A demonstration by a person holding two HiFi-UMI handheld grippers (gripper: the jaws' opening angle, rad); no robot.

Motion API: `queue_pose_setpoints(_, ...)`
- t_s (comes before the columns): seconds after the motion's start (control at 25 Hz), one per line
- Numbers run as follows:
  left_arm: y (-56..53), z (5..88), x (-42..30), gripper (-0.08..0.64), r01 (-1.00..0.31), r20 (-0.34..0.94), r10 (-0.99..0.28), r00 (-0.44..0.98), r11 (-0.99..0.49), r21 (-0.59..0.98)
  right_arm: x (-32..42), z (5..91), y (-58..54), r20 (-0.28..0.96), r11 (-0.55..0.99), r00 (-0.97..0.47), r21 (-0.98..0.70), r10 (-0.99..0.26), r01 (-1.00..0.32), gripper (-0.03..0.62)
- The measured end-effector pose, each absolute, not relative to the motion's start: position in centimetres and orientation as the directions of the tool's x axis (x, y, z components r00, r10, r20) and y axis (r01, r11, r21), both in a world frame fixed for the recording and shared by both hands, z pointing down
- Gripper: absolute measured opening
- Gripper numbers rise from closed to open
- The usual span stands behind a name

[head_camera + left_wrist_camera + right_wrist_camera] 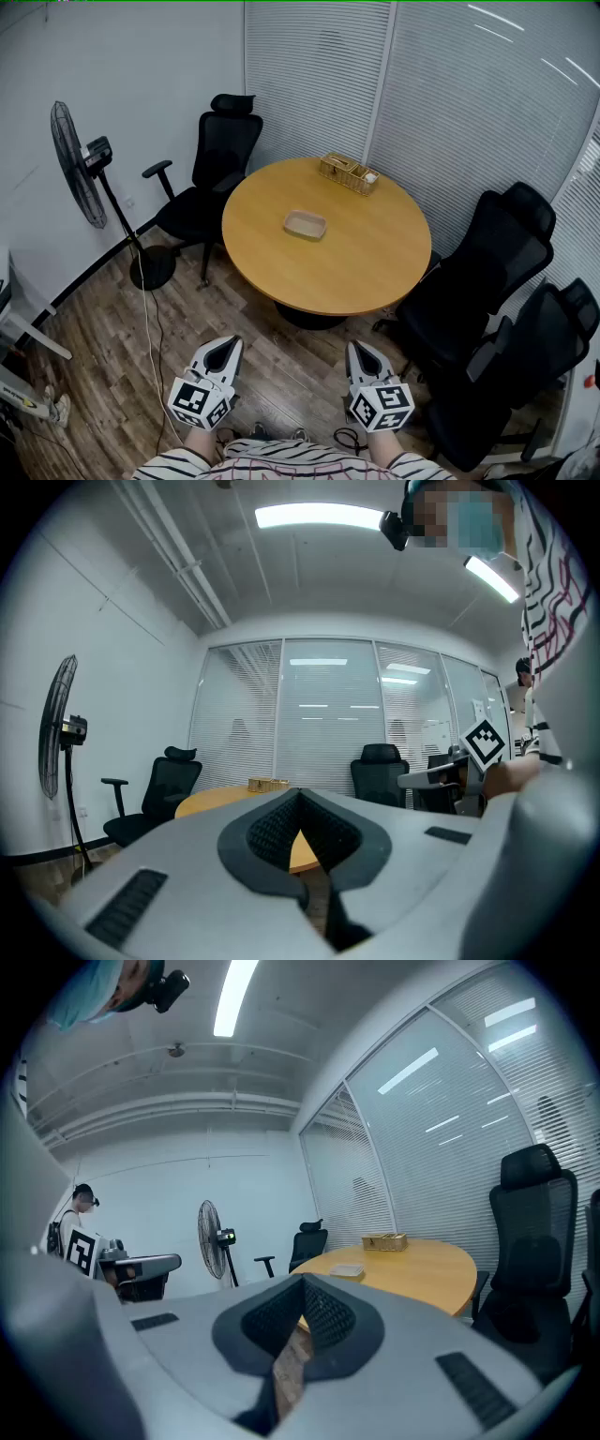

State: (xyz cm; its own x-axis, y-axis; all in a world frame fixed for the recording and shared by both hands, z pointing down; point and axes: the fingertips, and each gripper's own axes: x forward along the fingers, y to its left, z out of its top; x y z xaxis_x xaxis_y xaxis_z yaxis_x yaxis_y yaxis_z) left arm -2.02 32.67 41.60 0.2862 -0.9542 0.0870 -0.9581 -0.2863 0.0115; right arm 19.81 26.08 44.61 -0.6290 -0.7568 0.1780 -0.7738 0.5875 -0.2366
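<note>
- The left gripper (227, 343) and the right gripper (360, 348) are held low over the wooden floor (281, 370), side by side and well short of the near edge of the round surface (375, 258).
- In the left gripper view, the fingers (272, 827) meet at their tips with nothing between them. Only the floor and the surface show through the gap behind the tips.
- In the right gripper view, the fingers (328, 1316) are likewise together at the tips and empty.
- The nearest loose thing is a small shallow tray (306, 225). It lies flat near the middle of the surface, apart from everything else.
- The tray looks thin-walled and light, probably stiff, and it seems to be empty. It would likely slide on the smooth top if pushed from the side.
- The tray's raised rim looks like the best place to hold it, with one finger inside a long side and one outside.
- A wicker basket (349, 173) with compartments stands at the far edge of the surface. It looks rigid but light, and its contents are too small to make out.
- Black office chairs (487, 272) stand at the right edge of the surface, and a standing fan (75, 164) stands well off to the left.
</note>
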Motion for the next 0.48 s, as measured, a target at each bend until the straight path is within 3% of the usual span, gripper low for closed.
queue_pose_setpoints(0.48,32.7,42.9,0.2,0.028,-0.960,0.070,-0.958,0.279,-0.277,0.044,20.8,45.1,25.6,0.146,0.622,-0.677,-0.295,-0.721,-0.726,0.029)
